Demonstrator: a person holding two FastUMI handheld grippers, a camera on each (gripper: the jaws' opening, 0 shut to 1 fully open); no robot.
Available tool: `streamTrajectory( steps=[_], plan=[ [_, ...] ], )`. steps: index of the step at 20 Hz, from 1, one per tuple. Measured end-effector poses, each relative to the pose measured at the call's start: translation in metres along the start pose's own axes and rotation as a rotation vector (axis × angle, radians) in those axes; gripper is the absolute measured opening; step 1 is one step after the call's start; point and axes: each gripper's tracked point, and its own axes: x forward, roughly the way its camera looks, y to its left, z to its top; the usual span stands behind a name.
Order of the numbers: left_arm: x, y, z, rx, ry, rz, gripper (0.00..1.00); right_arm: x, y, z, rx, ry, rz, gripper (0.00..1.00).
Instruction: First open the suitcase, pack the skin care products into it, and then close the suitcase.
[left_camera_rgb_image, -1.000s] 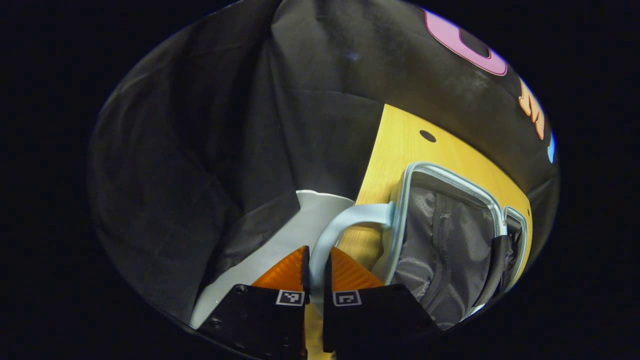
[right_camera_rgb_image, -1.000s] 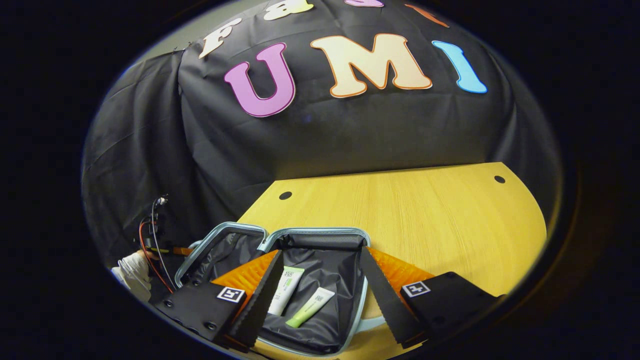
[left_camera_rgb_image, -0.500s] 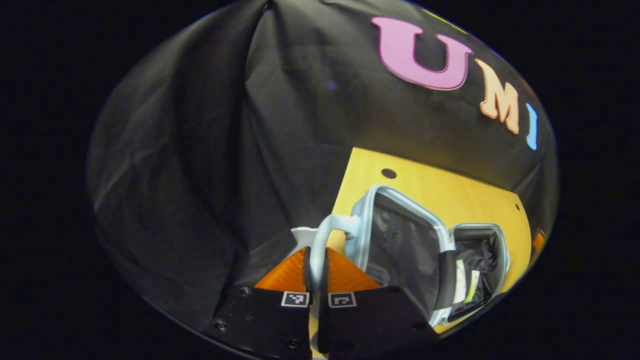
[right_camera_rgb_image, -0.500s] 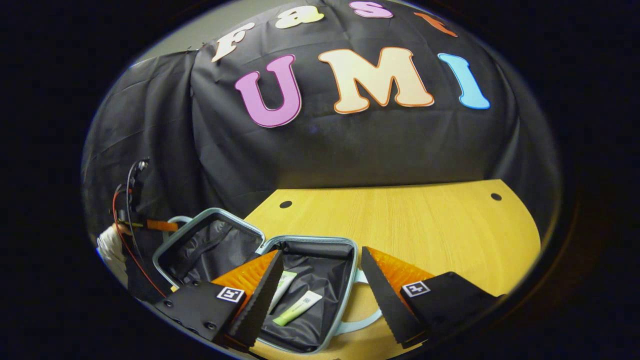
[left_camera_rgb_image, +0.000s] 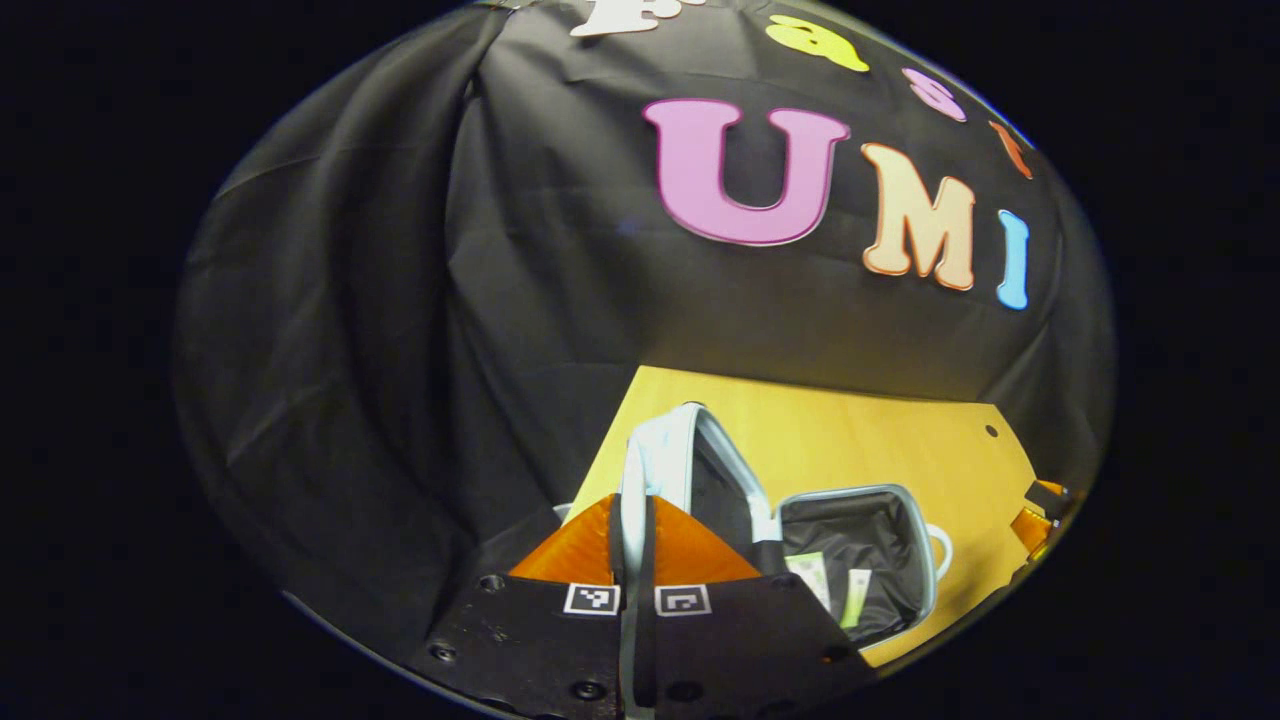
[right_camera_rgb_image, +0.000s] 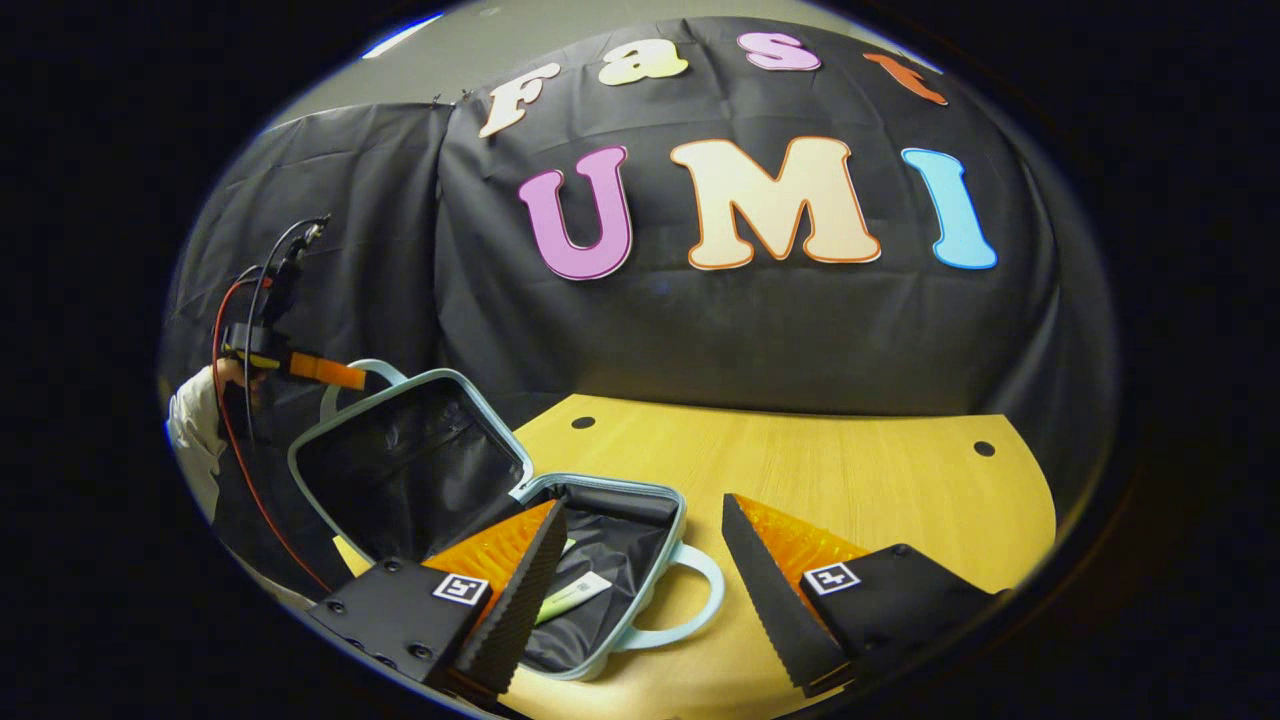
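A pale blue suitcase stands open on the wooden table (right_camera_rgb_image: 820, 470). Its lid (right_camera_rgb_image: 400, 470) is tilted up at the left, dark lining facing me. My left gripper (left_camera_rgb_image: 632, 505) is shut on the lid's handle (left_camera_rgb_image: 634, 470); in the right gripper view the left gripper (right_camera_rgb_image: 305, 368) holds that handle (right_camera_rgb_image: 372, 372) above the lid. The base (left_camera_rgb_image: 850, 492) lies flat with two skin care tubes (left_camera_rgb_image: 808, 578) (left_camera_rgb_image: 856, 595) inside. My right gripper (right_camera_rgb_image: 640, 590) hovers open over the base (right_camera_rgb_image: 625, 488) and its handle (right_camera_rgb_image: 690, 600). One tube (right_camera_rgb_image: 578, 592) shows beside its left finger.
A gloved hand and sleeve (right_camera_rgb_image: 195, 425) with red and black cables hold the left gripper at the table's left edge. The tabletop (left_camera_rgb_image: 880, 440) stretches bare behind and right of the suitcase, with small round holes (right_camera_rgb_image: 976, 448). The black cloth wall stands behind the table.
My left gripper has lifted the lid by its handle, swinging it from flat up to steeply tilted. The right gripper has drawn back a little, still open.
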Motion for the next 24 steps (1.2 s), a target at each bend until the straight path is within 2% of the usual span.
streamTrajectory(
  steps=[3, 5, 6, 7, 8, 9, 10, 11, 13, 14, 20, 24],
  plan=[
    [-0.013, -0.056, 0.014, 0.021, -0.025, -0.067, 0.0, -0.015, -0.017, 0.004, 0.012, -0.017, 0.004, 0.98],
    [-0.02, -0.097, 0.022, 0.019, -0.043, -0.141, 0.0, -0.022, -0.03, 0.006, 0.015, -0.027, -0.003, 0.98],
    [-0.021, -0.115, 0.023, 0.017, -0.047, -0.174, 0.0, -0.027, -0.035, 0.007, 0.018, -0.028, -0.005, 0.94],
    [-0.021, -0.131, 0.022, 0.013, -0.046, -0.2, 0.0, -0.03, -0.04, 0.007, 0.022, -0.031, -0.006, 0.98],
    [-0.023, -0.147, 0.023, 0.005, -0.043, -0.225, 0.0, -0.035, -0.045, 0.008, 0.022, -0.033, -0.009, 0.94],
    [-0.023, -0.164, 0.021, -0.003, -0.042, -0.252, 0.0, -0.04, -0.052, 0.007, 0.019, -0.033, -0.014, 0.98],
    [-0.024, -0.18, 0.02, -0.016, -0.039, -0.282, 0.0, -0.044, -0.059, 0.007, 0.016, -0.033, -0.021, 0.98],
    [-0.023, -0.198, 0.018, -0.029, -0.034, -0.316, 0.0, -0.047, -0.067, 0.007, 0.015, -0.035, -0.029, 0.94],
    [-0.022, -0.23, 0.012, -0.046, -0.014, -0.374, 0.0, -0.055, -0.083, 0.008, 0.017, -0.039, -0.048, 0.94],
    [-0.02, -0.243, 0.008, -0.046, -0.007, -0.39, 0.0, -0.059, -0.092, 0.009, 0.018, -0.04, -0.057, 0.98],
    [-0.005, -0.308, -0.024, -0.014, 0.034, -0.432, 0.0, -0.081, -0.14, 0.01, 0.02, -0.043, -0.124, 0.98],
    [0.008, -0.339, -0.05, 0.011, 0.084, -0.434, 0.0, -0.091, -0.166, 0.008, 0.027, -0.037, -0.158, 0.98]
  ],
)
